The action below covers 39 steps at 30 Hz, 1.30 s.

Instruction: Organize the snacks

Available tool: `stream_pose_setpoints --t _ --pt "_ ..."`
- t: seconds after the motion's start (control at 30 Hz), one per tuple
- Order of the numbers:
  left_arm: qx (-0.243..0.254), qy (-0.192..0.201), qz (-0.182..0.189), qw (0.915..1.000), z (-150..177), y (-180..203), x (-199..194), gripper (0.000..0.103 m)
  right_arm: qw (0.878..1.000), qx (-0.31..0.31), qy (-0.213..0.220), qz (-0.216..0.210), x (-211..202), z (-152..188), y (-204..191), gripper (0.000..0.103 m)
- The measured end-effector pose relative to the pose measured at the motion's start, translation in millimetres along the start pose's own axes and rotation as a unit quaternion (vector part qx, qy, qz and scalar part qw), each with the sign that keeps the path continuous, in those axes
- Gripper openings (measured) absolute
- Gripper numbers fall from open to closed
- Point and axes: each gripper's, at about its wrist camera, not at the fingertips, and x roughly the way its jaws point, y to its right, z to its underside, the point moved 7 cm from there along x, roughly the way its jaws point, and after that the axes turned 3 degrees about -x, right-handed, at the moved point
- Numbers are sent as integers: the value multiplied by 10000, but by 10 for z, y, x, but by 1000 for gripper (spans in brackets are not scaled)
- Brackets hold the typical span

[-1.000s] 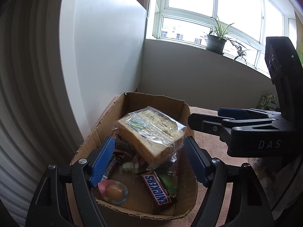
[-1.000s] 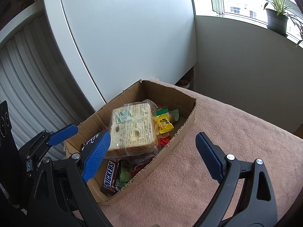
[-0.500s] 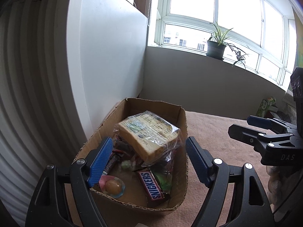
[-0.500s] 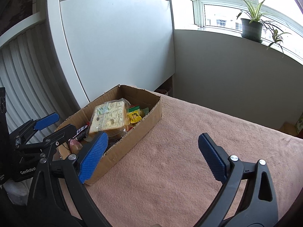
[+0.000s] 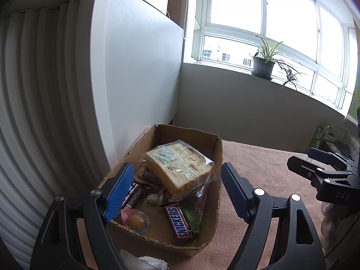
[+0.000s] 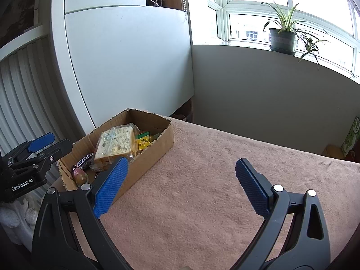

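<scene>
An open cardboard box [image 5: 162, 244] [image 6: 157, 150] stands on a peach towel [image 6: 202, 191]. A bagged bread loaf [image 5: 180, 168] [image 6: 114, 144] lies on top of the snacks inside. Below it are a Snickers bar [image 5: 180, 221], a jelly cup [image 5: 136, 219], a green packet [image 5: 192, 217] and yellow packets [image 6: 144, 142]. My left gripper [image 5: 176, 167] [image 6: 45, 144] hovers open over the box's near end, holding nothing. My right gripper [image 6: 181, 160] [image 5: 315, 164] stands open and empty above the bare towel, to the right of the box.
A white cabinet panel [image 6: 126, 67] rises just behind the box, and a ribbed white surface [image 5: 33, 112] runs along the left. A potted plant [image 5: 263, 65] sits on the window sill. A green carton [image 6: 351, 137] stands beyond the towel's far right edge.
My right gripper has swung away from the box to the right, over the towel, and its jaws stand a little wider. The left gripper has drawn back slightly from the box.
</scene>
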Motion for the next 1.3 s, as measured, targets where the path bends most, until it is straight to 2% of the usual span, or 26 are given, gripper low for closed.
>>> stream_pose_setpoints --t 1.3 --pt "33 -54 37 10000 33 73 -2 80 10000 -38 -50 8 24 9 -24 98"
